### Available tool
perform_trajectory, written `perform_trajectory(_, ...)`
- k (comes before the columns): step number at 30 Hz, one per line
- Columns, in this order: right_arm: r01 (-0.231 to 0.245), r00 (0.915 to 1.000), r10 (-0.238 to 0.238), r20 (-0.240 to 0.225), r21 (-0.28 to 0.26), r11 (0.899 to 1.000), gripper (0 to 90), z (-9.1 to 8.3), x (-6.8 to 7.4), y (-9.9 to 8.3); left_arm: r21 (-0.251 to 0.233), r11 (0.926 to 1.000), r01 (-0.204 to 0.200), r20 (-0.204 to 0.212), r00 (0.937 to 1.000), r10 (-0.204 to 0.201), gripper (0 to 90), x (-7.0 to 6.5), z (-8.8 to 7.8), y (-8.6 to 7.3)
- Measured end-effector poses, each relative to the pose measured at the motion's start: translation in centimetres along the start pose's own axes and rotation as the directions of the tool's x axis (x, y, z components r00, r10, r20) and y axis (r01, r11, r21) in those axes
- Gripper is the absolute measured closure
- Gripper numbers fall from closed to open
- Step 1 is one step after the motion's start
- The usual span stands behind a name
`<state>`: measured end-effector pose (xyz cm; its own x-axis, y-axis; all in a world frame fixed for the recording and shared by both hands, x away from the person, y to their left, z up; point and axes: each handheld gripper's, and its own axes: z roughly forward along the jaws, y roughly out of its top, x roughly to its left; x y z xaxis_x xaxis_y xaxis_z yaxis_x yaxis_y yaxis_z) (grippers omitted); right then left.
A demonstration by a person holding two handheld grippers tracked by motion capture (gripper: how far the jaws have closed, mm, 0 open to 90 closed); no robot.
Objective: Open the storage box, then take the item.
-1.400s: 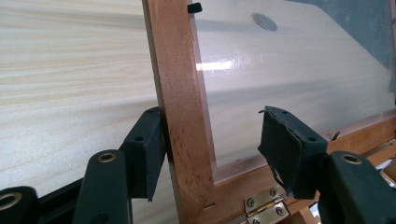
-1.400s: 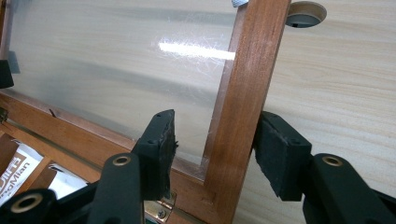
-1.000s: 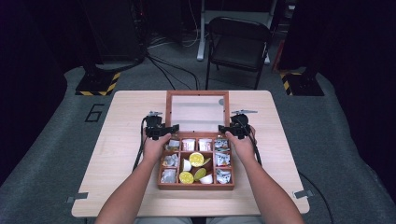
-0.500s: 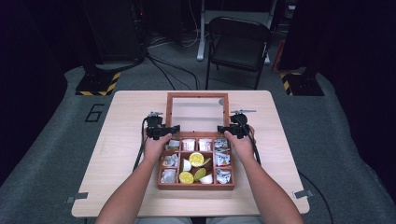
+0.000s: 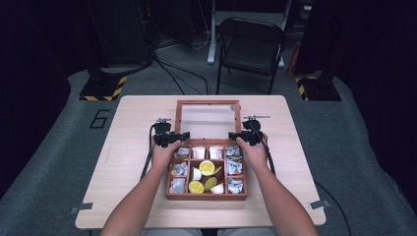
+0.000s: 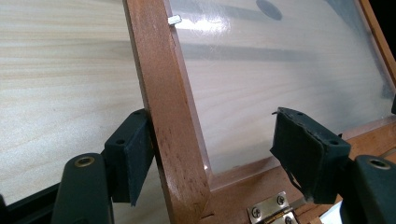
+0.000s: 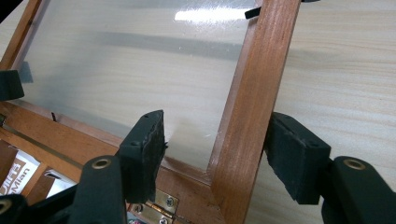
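Lid (image 5: pixel 208 121) lying open flat on counter (image 5: pixel 123 147) | left gripper (image 6: pixel 212 154), right gripper (image 7: pixel 217 154) jaws spreading, straddling its side rails, just letting go | box (image 5: pixel 206 195) contents reachable.

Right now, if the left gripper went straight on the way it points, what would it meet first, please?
Probably the lid's wooden side rail: the left gripper has just been opening astride it, one pad at the rail, the other apart over the clear pane.
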<state>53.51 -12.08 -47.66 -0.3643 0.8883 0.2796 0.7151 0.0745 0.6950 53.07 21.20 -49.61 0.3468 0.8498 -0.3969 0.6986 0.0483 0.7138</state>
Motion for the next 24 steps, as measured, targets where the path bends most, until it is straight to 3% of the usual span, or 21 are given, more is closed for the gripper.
perform_trajectory(5,0.014,0.9999,-0.014,0.006,0.005,1.000,37.0,0.15,-0.07,0.05,0.007,0.9999,0.013,0.007,0.9999,-0.013,29.8,0.16,0.16,0.00)
perform_trajectory(11,-0.025,0.9997,0.025,0.002,0.031,0.999,36.9,0.24,-0.06,0.00,0.017,0.9998,0.014,0.001,0.9999,-0.014,29.7,0.14,0.27,0.09)
perform_trajectory(24,-0.056,0.9984,0.056,-0.005,0.051,0.997,36.6,0.50,-0.31,0.07,0.037,0.9986,0.039,0.010,0.9992,-0.039,29.4,0.36,0.43,0.11)
